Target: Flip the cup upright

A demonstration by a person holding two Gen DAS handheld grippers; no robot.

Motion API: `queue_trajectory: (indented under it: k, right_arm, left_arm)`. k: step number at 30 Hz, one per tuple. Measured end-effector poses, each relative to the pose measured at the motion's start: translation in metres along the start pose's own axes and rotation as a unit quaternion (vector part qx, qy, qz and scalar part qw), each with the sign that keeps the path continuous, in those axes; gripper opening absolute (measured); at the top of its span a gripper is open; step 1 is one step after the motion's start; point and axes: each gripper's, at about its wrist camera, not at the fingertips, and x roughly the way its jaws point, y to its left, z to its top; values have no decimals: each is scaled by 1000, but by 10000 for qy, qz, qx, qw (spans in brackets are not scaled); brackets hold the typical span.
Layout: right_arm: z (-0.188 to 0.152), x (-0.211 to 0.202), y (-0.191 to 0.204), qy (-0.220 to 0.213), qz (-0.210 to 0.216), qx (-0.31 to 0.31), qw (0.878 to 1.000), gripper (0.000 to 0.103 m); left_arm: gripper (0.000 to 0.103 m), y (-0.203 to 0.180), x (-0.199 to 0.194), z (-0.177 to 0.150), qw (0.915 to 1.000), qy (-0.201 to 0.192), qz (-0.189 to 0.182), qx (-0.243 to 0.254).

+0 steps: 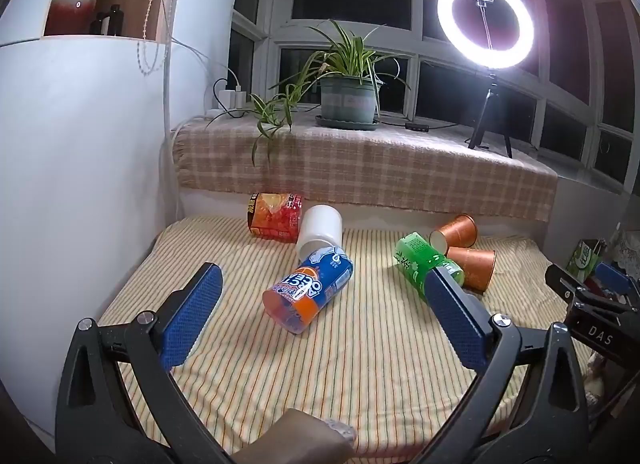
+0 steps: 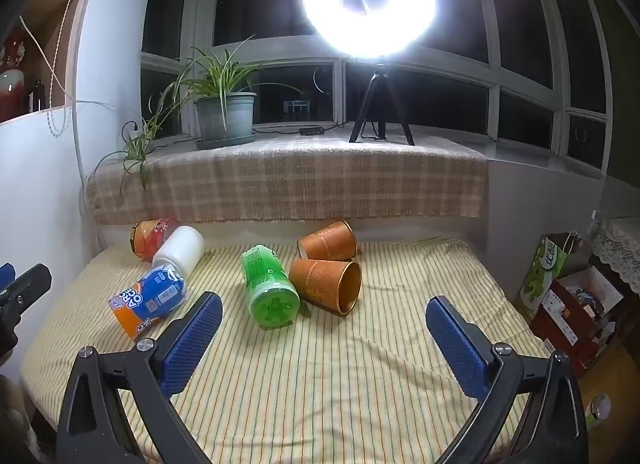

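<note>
Several cups lie on their sides on the striped cloth (image 2: 320, 376). A blue and orange cup (image 1: 310, 290) (image 2: 150, 298) lies in the middle left, with a white cup (image 1: 320, 230) (image 2: 179, 250) touching its far end. A red cup (image 1: 274, 216) (image 2: 152, 236) lies behind. A green cup (image 1: 426, 264) (image 2: 270, 288) lies beside two copper paper cups (image 1: 472, 266) (image 2: 326, 284), (image 1: 456, 231) (image 2: 328, 240). My left gripper (image 1: 326, 284) is open and empty, just short of the blue and orange cup. My right gripper (image 2: 324, 310) is open and empty, near the green cup and near copper cup.
A ledge with a checked cloth (image 1: 360, 168) runs behind, bearing a potted plant (image 1: 348, 98) and a ring light on a tripod (image 1: 486, 20). A white wall (image 1: 80, 164) bounds the left. Boxes and bags (image 2: 568, 296) stand off the right edge.
</note>
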Motion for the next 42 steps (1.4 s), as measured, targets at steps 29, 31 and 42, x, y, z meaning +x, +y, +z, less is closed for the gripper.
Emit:
queue_trajectory:
  k: [29,31,42]
  right_arm:
    - [5,-3,5,-75,-22,-70,9999,103]
    - [6,-4,5,-75,-20,-69,9999,103]
    - [7,-4,5,-96,-38,-83,9999,103]
  left_arm:
    - [102,-1,1,-6,9999,36,42,101]
    - [102,-1,1,-6,9999,37,47,107]
    - [102,-1,0,-7,9999,42,32,105]
